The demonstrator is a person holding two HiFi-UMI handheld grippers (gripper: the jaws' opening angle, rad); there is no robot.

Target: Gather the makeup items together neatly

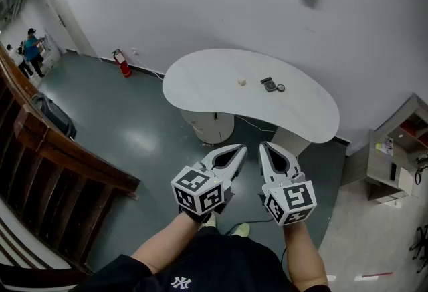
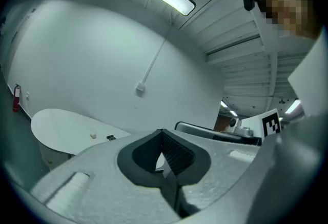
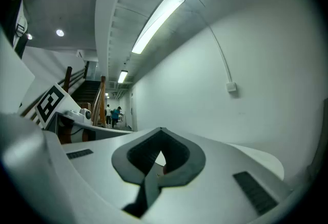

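Note:
A white curved table (image 1: 221, 77) stands ahead by the wall. On it lie a small cream round item (image 1: 242, 81), a dark square compact (image 1: 268, 84) and a small round dark item (image 1: 280, 88), close together right of the middle. Both grippers are held side by side well short of the table, over the floor. My left gripper (image 1: 238, 150) is shut with nothing in it, and so is my right gripper (image 1: 264, 148). In the left gripper view the table (image 2: 56, 128) shows far off to the left with the cream item (image 2: 93, 135) and the compact (image 2: 110, 138).
A red fire extinguisher (image 1: 124, 65) stands on the floor by the wall, left of the table. A wooden stair railing (image 1: 60, 150) runs along the left. A shelf unit (image 1: 394, 150) stands at the right. People (image 1: 31, 50) are far down the corridor.

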